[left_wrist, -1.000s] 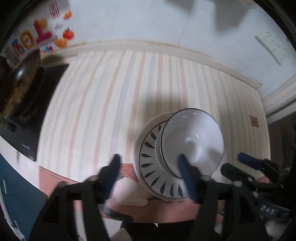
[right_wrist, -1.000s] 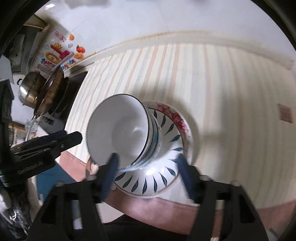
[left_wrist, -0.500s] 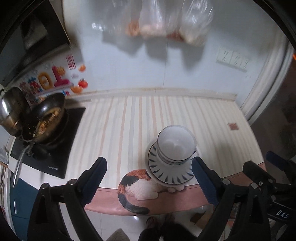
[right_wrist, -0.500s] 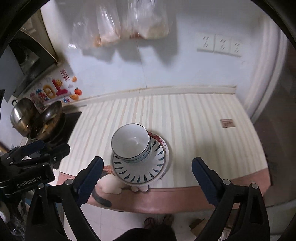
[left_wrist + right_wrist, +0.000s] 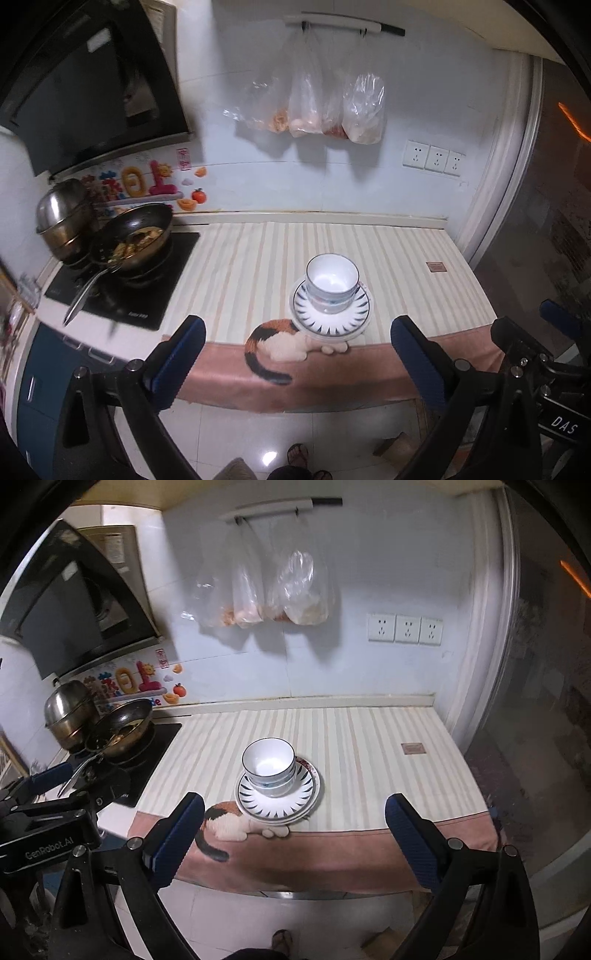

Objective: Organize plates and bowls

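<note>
A stack of white bowls with blue rims (image 5: 332, 282) (image 5: 269, 766) stands on a stack of plates with blue leaf marks (image 5: 334, 317) (image 5: 277, 801) near the front edge of the striped counter. My left gripper (image 5: 297, 360) is open and empty, held back off the counter over the floor. My right gripper (image 5: 295, 836) is open and empty too, well in front of the stack. The left gripper's body shows at the left of the right wrist view (image 5: 48, 834).
A frying pan with food (image 5: 136, 240) and a steel pot (image 5: 64, 218) sit on a black cooktop (image 5: 122, 291) at the left. Plastic bags (image 5: 325, 107) hang on the wall. A cat picture (image 5: 280, 345) marks the cloth's front. Floor lies below.
Both grippers have pulled far back and up from the stack, and their jaws have opened wide. The bowls and plates stay in place on the counter.
</note>
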Demonstrator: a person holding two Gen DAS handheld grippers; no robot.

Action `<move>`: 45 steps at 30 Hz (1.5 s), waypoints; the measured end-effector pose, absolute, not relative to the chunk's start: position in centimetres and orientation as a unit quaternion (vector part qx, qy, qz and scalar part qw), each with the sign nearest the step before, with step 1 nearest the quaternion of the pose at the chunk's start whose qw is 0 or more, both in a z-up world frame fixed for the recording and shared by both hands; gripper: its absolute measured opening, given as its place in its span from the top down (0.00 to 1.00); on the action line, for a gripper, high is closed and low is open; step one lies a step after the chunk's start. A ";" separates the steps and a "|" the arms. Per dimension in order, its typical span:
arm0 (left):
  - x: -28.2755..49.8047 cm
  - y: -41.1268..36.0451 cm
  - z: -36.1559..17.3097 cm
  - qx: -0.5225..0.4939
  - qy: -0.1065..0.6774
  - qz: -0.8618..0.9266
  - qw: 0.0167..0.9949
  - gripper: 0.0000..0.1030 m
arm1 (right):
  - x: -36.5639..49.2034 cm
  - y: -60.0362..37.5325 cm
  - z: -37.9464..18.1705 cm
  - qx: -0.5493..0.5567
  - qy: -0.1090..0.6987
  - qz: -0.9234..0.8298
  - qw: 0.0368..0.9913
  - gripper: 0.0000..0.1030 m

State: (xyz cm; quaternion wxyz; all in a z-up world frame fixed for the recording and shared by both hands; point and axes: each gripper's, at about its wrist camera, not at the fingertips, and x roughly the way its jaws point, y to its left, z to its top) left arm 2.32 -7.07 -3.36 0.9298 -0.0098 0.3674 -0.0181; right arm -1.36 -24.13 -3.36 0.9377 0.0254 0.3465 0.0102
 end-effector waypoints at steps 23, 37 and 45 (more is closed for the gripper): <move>-6.7 -5.8 -2.4 -0.008 0.356 -0.001 0.934 0.00 | -11.2 -22.7 -0.7 0.008 0.323 0.009 0.946 0.02; -6.1 -2.8 -2.8 -0.001 0.365 0.006 0.931 0.00 | -10.1 -21.5 -1.7 0.015 0.332 0.003 0.943 0.02; -5.5 -2.3 -3.1 0.000 0.366 0.001 0.931 0.00 | -9.6 -21.0 -2.4 0.010 0.339 0.000 0.941 0.02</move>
